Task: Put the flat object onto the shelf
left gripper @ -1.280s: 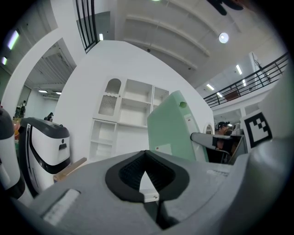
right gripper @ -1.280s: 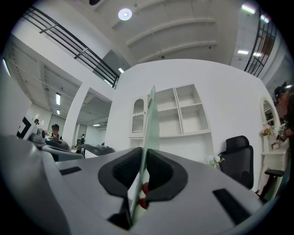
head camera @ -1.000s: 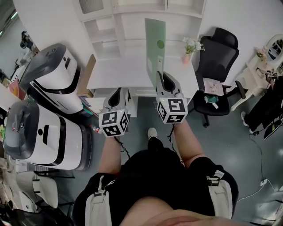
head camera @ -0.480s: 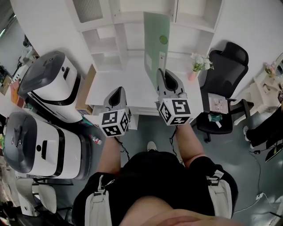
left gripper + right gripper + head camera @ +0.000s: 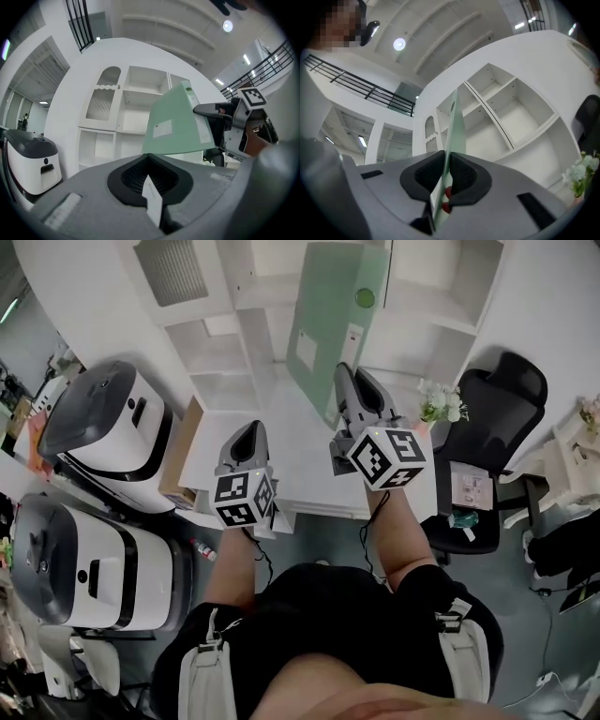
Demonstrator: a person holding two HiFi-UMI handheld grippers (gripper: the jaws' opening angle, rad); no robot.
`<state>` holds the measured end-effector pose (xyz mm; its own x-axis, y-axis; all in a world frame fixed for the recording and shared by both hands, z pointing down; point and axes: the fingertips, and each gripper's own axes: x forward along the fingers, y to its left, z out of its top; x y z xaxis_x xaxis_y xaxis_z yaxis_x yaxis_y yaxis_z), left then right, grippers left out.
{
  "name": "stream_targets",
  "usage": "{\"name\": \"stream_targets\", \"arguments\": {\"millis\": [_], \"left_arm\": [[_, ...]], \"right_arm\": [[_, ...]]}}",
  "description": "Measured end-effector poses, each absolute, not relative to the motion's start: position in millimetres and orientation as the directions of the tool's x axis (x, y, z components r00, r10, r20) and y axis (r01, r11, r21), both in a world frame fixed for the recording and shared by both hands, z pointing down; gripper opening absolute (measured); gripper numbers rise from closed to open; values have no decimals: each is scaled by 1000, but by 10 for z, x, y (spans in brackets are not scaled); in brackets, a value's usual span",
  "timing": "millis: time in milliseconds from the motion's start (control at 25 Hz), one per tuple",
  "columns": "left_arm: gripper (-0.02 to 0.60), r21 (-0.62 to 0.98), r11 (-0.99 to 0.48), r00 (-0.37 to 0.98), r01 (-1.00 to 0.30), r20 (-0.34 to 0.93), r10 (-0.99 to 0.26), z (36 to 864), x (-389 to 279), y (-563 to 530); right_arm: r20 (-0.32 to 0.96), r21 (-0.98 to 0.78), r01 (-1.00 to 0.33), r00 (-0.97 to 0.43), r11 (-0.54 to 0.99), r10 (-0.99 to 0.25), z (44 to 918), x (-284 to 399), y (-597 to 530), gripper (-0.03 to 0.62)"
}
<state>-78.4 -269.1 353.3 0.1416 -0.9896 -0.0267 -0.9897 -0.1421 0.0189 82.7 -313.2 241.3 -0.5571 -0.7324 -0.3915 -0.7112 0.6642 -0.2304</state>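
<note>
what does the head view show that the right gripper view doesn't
Only the head view: the left gripper, white machines and the person's black shorts. Only the right gripper view: up close, the right gripper with its fingers clamped on the green folder, plus ceiling lights. Both: that folder, the white shelf and the flowers.

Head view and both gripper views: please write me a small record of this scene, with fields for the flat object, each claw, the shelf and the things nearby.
flat object: pale green folder, held upright in front of the shelf
right claw: closed on the folder's lower edge
left claw: closed, apart from the folder; thin white sliver at its seam, nature unclear
shelf: white shelf unit, open compartments
folder on shelf: not yet
below the claws: white desk
nearby: black office chair, flowers
</note>
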Motion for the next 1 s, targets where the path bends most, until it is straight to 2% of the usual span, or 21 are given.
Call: {"name": "stream_targets", "arguments": {"millis": [400,640,1000], "left_arm": [[12,25,-91,91,-996,3,-996,3582,-976,-3229],[12,31,-94,94,-995,3,-996,3591,-1141,-3387],[12,6,-183,183,-983,-10,-983,3550,-1575,-3697]], "right_arm": [[-464,-388,-565,-563,728,-684,2089,641,-3901,41],[-501,-427,-534,-532,730,-683,1948,476,-4110,41],[-525,-557,-521,-382,646,-761,1946,228,-4468,43]]}}
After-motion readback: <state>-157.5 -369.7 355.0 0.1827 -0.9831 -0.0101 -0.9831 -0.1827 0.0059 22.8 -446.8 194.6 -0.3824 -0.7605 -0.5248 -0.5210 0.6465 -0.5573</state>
